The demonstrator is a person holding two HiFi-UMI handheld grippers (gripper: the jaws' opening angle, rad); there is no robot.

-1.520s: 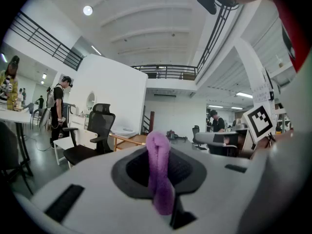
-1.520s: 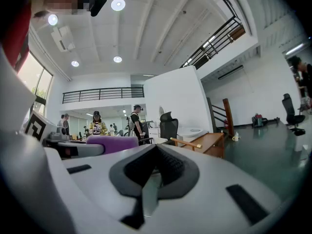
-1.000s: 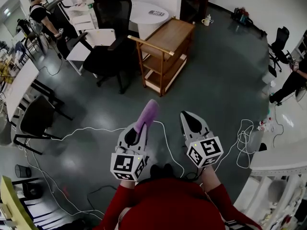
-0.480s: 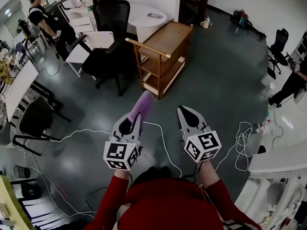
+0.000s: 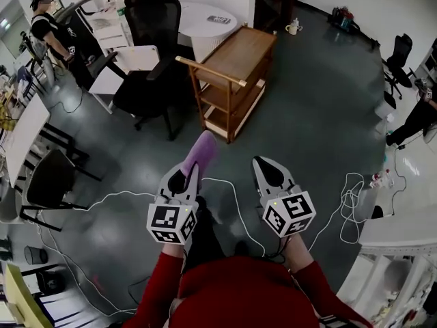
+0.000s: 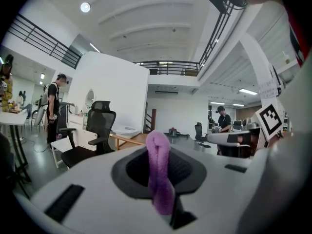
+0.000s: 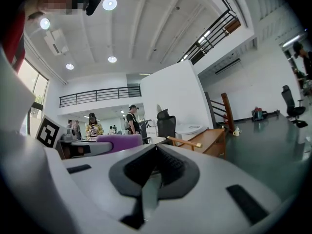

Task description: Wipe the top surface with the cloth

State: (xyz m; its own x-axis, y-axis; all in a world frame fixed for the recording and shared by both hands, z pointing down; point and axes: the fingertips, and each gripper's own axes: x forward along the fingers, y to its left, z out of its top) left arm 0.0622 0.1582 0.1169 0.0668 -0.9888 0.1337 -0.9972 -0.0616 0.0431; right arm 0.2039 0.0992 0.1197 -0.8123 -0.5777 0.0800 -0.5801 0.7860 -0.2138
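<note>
A purple cloth (image 5: 199, 153) sticks out forward from my left gripper (image 5: 188, 173), whose jaws are shut on it; in the left gripper view the cloth (image 6: 159, 171) stands folded between the jaws. My right gripper (image 5: 266, 171) is held beside it, shut with nothing in it. A wooden cart (image 5: 235, 74) with a flat top and lower shelves stands on the grey floor ahead of both grippers, well apart from them. In the right gripper view the cart (image 7: 207, 139) shows at mid right and the cloth (image 7: 119, 141) at the left.
Black office chairs (image 5: 153, 53) and a white round table (image 5: 208, 20) stand left of and behind the cart. White cables (image 5: 229, 203) trail across the floor near my feet. People stand at far left (image 5: 51, 29) and far right (image 5: 416, 118). White desks line both sides.
Both grippers stay level in front of me while the view has shifted a little; the cart now sits slightly higher and closer to centre. The cloth stays held in the left gripper.
</note>
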